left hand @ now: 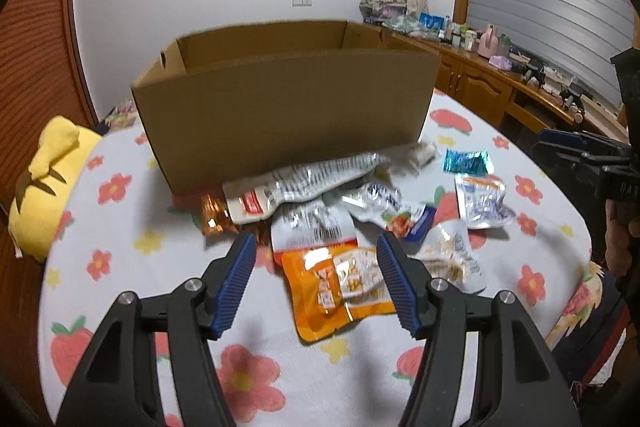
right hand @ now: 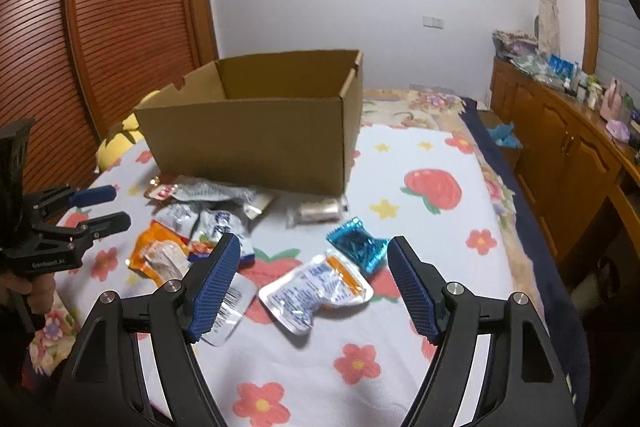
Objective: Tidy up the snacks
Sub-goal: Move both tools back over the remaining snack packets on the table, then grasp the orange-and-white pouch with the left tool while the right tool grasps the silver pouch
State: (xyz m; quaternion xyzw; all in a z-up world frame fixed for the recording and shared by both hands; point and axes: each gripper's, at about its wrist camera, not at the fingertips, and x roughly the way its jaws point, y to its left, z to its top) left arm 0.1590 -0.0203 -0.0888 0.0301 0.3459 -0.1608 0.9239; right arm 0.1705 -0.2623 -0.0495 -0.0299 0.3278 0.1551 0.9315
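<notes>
A heap of snack packets lies on the flowered bedspread (left hand: 120, 307) in front of an open cardboard box (left hand: 288, 107) (right hand: 256, 139). My left gripper (left hand: 316, 241) is open, its blue pads hanging just above an orange packet (left hand: 332, 291) without touching it. My right gripper (right hand: 314, 243) is open too, spread over a white pouch with blue print (right hand: 316, 291). A teal foil packet (right hand: 358, 249) lies beside its right finger. A long silver packet (left hand: 304, 183) rests against the box's front wall. Each gripper shows in the other's view: the right gripper (left hand: 548, 151), the left gripper (right hand: 116, 207).
A yellow plush toy (left hand: 48, 179) lies left of the box. A wooden cabinet (right hand: 560, 155) with clutter on top runs along the right of the bed. A slatted wooden door (right hand: 120, 27) stands behind on the left. A teal scrap (right hand: 504, 135) lies off the bed's right edge.
</notes>
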